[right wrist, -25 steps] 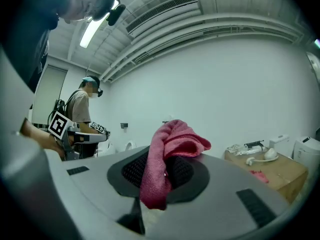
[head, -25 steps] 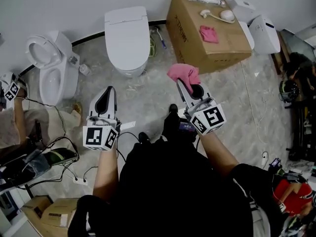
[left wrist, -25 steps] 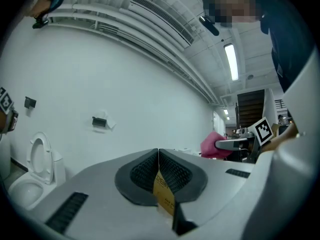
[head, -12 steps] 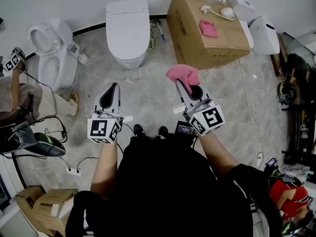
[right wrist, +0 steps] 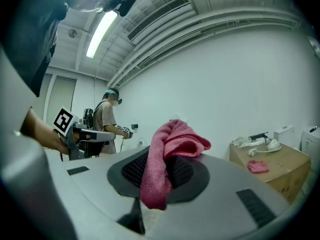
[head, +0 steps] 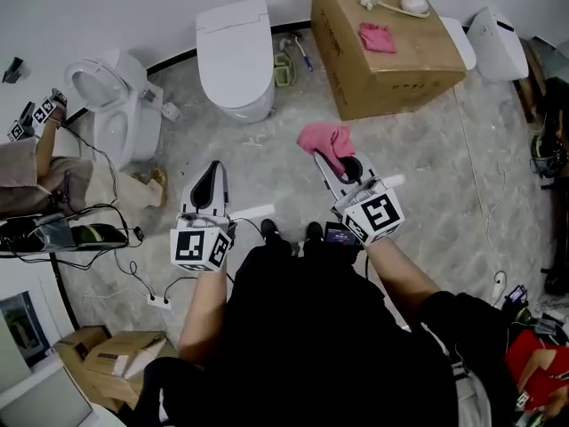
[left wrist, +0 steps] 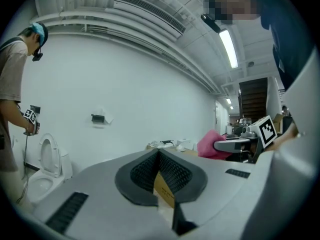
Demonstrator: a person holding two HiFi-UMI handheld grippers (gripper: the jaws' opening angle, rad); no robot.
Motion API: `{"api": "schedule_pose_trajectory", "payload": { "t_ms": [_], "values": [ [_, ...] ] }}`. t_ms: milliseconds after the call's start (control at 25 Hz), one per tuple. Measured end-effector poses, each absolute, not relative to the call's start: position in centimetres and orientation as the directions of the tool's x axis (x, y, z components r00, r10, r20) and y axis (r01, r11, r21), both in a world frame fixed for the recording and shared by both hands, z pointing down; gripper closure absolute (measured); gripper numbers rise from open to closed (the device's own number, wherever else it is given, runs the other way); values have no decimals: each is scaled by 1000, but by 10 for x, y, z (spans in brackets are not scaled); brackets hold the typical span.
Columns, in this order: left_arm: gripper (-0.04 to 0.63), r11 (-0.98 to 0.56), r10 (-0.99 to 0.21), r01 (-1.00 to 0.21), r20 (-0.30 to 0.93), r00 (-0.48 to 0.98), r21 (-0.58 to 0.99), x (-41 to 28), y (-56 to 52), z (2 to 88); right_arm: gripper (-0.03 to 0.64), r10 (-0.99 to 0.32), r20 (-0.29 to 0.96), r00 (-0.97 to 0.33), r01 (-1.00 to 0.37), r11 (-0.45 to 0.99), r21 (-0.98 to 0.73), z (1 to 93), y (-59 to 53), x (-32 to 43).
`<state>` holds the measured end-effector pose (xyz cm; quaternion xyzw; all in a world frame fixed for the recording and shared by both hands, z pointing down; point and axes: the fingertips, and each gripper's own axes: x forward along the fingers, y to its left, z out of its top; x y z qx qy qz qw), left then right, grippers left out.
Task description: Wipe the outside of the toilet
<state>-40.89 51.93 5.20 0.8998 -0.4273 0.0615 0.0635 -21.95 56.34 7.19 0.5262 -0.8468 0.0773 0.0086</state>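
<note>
The right hand-held gripper (head: 338,164) is clenched on a pink cloth (head: 324,138). In the right gripper view the cloth (right wrist: 167,146) is seen pinched between the pads, with a loose bunch above them and a tail hanging below. The left hand-held gripper (head: 212,178) is closed too, its pads are met and nothing is seen between them. Both are held in the air in front of the person, side by side and apart.

The toilet (head: 235,56) stands farther ahead on the floor, against the wall, with its lid down. It is well apart from both hand-held grippers and is not touched by the cloth. No mark of wetness or dirt can be made out on its shell. A second toilet (head: 114,107) with the lid up stands to the left, and a box (head: 391,60) to the right.

Two stages are fitted by this scene: the cloth carried in toward the shell, or lifted off it after a pass. It cannot be decided from here.

For either stage the same care is judged useful. The cloth is best pinched firmly, so that it is not dropped. Where the shell is wiped, the soft bunch should be laid on the porcelain, not the hard jaws, and the curve should be followed with light pressure. The cables (head: 133,274) on the floor are better avoided by the feet.
</note>
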Motion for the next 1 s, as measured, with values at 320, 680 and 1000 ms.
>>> {"api": "schedule_pose_trajectory", "payload": {
  "t_ms": [320, 680, 1000],
  "values": [
    [580, -601, -779, -796, 171, 603, 68, -426, 522, 61, 528, -889, 98, -447, -891, 433, -133, 86, 573, -232],
    [580, -639, -753, -758, 96, 651, 132, -441, 509, 32, 528, -924, 99, -369, -925, 354, -142, 64, 578, -245],
    [581, -677, -723, -731, 106, 682, 83, -445, 524, 37, 528, -929, 106, -356, -932, 344, -115, 58, 590, -260]
  ]
}}
